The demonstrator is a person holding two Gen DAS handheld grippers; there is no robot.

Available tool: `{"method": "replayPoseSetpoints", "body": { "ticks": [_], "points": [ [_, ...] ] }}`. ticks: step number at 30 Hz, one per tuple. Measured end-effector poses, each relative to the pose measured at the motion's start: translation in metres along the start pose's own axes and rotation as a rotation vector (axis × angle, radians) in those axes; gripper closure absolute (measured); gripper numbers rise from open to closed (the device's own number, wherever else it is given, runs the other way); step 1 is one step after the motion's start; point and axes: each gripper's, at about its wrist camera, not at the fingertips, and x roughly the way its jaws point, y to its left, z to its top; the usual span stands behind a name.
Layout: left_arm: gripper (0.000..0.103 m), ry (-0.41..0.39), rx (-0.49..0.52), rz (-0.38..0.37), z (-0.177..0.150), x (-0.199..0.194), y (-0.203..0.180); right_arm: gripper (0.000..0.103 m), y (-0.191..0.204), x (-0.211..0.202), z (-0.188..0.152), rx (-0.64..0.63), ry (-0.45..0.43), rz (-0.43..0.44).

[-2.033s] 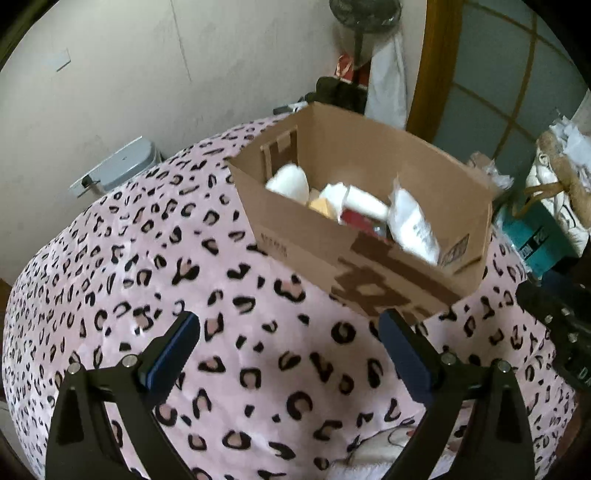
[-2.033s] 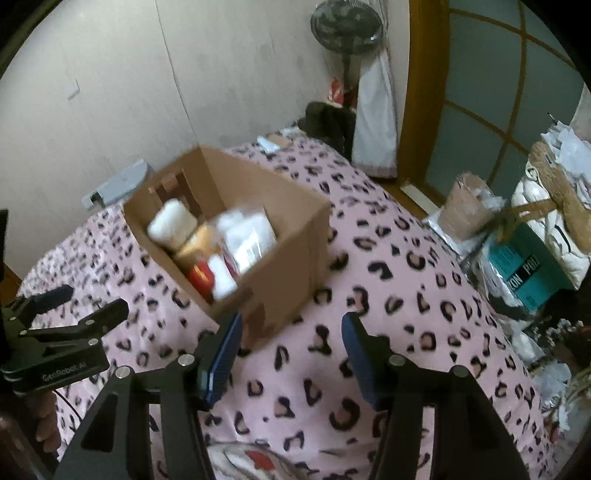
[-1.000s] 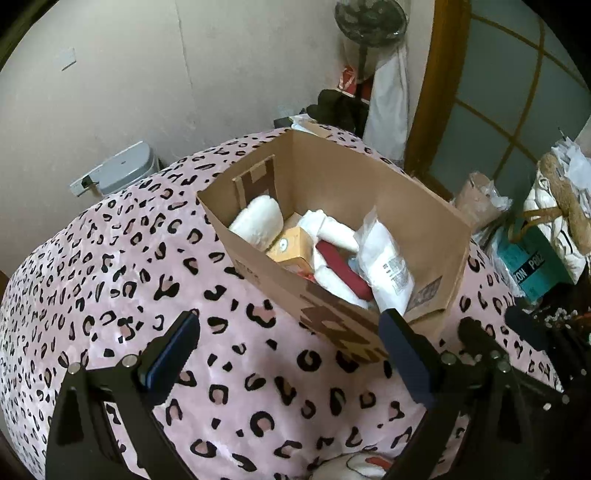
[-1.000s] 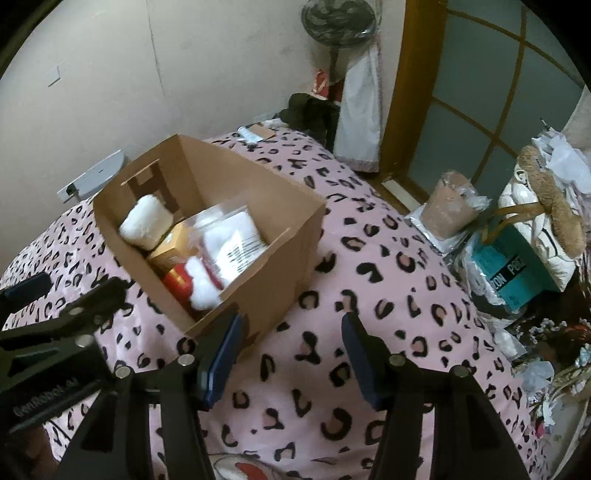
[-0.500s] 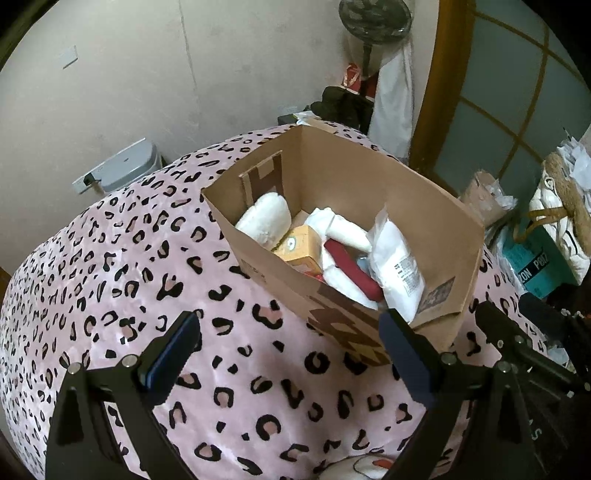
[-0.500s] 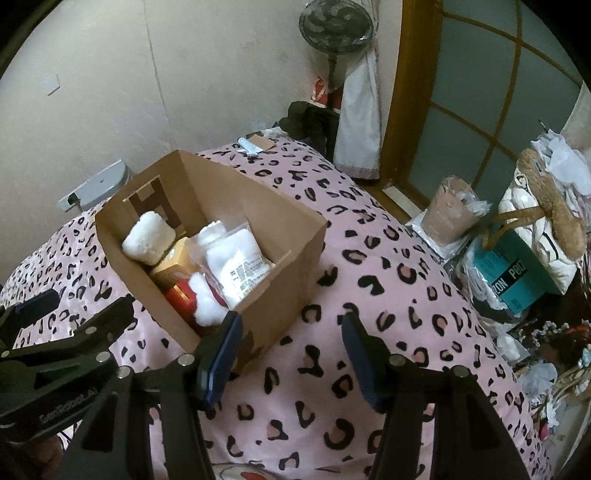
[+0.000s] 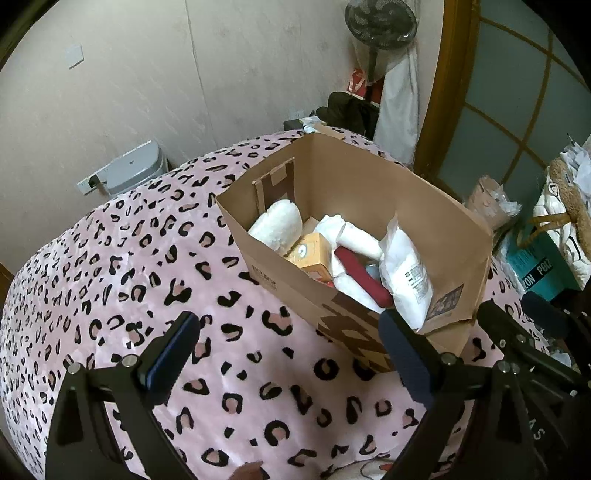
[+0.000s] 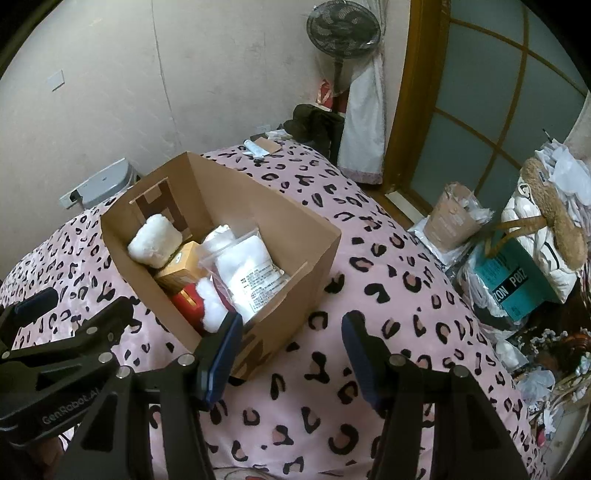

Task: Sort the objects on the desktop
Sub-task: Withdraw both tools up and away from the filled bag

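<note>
An open cardboard box (image 7: 373, 192) (image 8: 295, 221) stands on a pink leopard-print cover (image 7: 129, 266) (image 8: 406, 295). It holds a fluffy white roll (image 7: 275, 225) (image 8: 155, 242), an orange carton (image 7: 312, 253) (image 8: 184, 267), a clear bag of white pads (image 7: 406, 273) (image 8: 251, 273), and red and white items (image 7: 364, 277) (image 8: 201, 301). My left gripper (image 7: 288, 347) is open and empty, in front of the box's near wall. My right gripper (image 8: 291, 343) is open and empty, at the box's near right corner. The left gripper also shows at the left of the right wrist view (image 8: 70, 336).
A fan (image 8: 343, 29), a white cloth and dark clothes stand by the far wall. A grey bin (image 7: 133, 173) sits at the left. A teal bag (image 8: 513, 280), a paper bag (image 8: 452, 218) and clutter lie to the right. A small tube and card (image 8: 262, 147) lie at the cover's far edge.
Both grippers have risen and drawn back a little from the box, so more of its inside shows. Both stay open and empty. The box's contents have not moved.
</note>
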Motion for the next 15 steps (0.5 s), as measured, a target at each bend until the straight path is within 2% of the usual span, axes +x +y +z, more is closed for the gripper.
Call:
{"method": "replayPoseSetpoints", "body": {
  "ticks": [5,15],
  "points": [
    [0.005,-0.015,0.000,-0.009,-0.0005,-0.0007,-0.0005,0.046,-0.0006,-0.0021,0.0005,0.000,-0.004,0.001],
    [0.005,0.006,0.002,-0.016,-0.0019,0.0047,-0.0016,0.046,-0.0002,-0.0031,0.0015,-0.002,-0.006,0.006]
  ]
}}
